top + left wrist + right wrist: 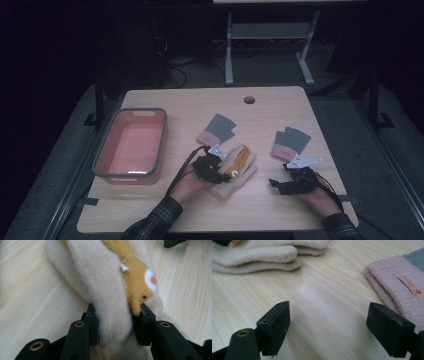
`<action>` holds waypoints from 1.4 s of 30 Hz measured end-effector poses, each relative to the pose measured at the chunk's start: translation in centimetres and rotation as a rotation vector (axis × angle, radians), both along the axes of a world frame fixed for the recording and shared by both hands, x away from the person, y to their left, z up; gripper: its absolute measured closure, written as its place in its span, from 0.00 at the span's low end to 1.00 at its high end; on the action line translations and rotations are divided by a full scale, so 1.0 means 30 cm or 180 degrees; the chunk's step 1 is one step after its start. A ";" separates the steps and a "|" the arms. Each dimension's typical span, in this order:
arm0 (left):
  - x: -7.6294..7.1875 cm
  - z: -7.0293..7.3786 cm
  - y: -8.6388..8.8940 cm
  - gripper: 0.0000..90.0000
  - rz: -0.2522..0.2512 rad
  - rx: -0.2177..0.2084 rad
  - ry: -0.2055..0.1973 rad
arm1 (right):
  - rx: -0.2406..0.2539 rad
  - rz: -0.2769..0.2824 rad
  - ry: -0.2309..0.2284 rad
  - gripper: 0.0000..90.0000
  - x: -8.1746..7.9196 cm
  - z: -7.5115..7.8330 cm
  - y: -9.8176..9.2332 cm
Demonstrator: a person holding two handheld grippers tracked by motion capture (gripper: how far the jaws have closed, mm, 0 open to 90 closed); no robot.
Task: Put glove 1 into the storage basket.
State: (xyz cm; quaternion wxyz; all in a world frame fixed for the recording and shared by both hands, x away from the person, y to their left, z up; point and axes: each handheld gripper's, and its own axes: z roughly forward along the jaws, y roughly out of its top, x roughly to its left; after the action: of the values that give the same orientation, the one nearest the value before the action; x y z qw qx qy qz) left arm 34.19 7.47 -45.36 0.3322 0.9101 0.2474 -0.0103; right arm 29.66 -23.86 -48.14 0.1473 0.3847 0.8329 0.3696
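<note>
Cream glove (110,287) with its orange patch lying mid-table between your hands, your left gripper (116,325) pinching a fold of it, your right gripper (328,327) gaping over bare wood, pink-and-grey glove (397,285) just beside it.

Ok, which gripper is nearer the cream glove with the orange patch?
Left. The left gripper is clamped on the cream glove. The right gripper sits open off to its right, beside a pink-grey glove.
</note>
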 end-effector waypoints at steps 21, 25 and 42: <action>0.020 0.113 0.069 0.75 0.0185 -0.0301 -0.0070 | 0.0000 -0.0004 0.0000 0.18 0.001 -0.001 0.001; 0.029 0.147 0.089 0.75 0.0222 -0.0350 -0.0100 | -0.0013 -0.0021 0.0013 0.16 0.003 -0.001 0.001; 0.055 0.287 0.205 0.75 0.0422 -0.0441 -0.0184 | -0.0018 -0.0031 0.0017 0.16 0.003 -0.002 0.001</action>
State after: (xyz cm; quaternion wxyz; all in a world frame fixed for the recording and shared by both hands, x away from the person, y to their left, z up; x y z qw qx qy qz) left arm 35.83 13.61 -36.74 0.4012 0.8665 0.2962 0.0209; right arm 29.75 -23.82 -48.19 0.1481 0.3893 0.8324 0.3655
